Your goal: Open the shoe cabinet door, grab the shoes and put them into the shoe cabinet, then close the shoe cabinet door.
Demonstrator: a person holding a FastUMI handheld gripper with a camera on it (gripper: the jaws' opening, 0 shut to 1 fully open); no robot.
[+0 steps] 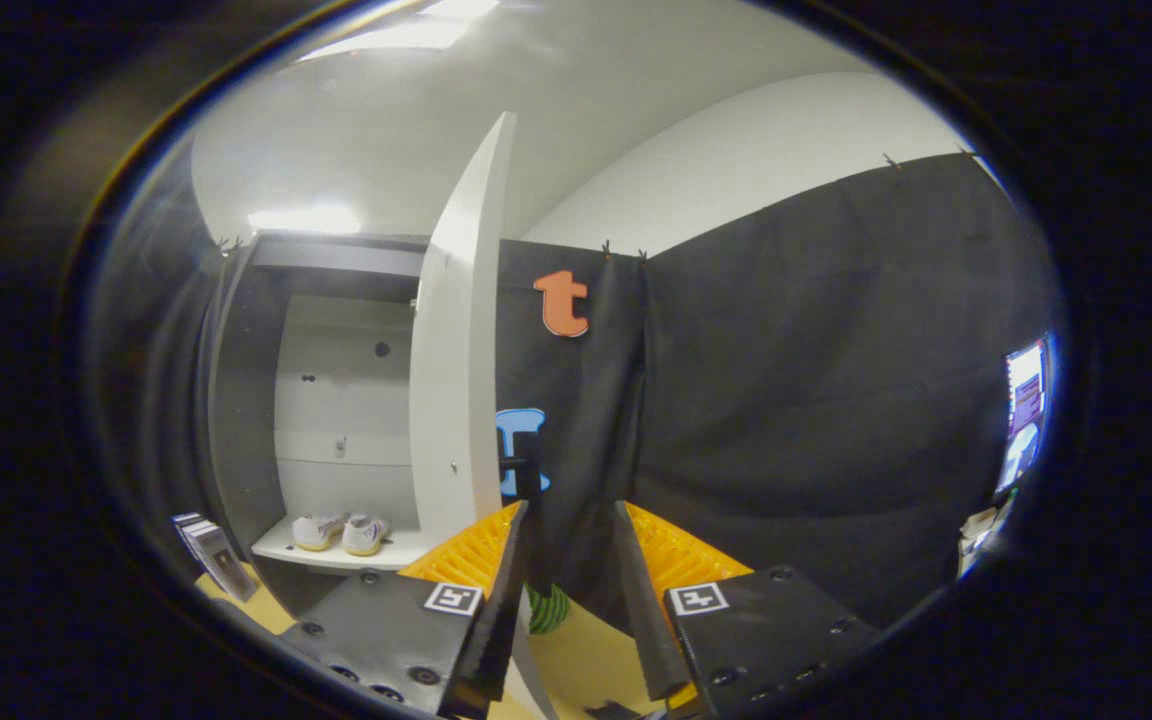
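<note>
Inside the tall white shoe cabinet [346, 400], on its bottom shelf, sits a pair of white sneakers [341, 532], side by side. White flat cabinet door [458, 380] stands swung open, edge-on, just right of the sneakers. Gripper [569, 520] fingers parted, holding nothing, right of the door's edge.

Black cloth [816, 400] hangs as the booth wall, clipped along its top edge, with a white wall [766, 160] rising above it to a white ceiling [556, 70]. Ceiling light panel [406, 35] overhead, second bright patch [306, 218] lower down to the left. Floor [586, 660] is pale tan, and a lit screen [1026, 410] sits at the far right past the cloth.
</note>
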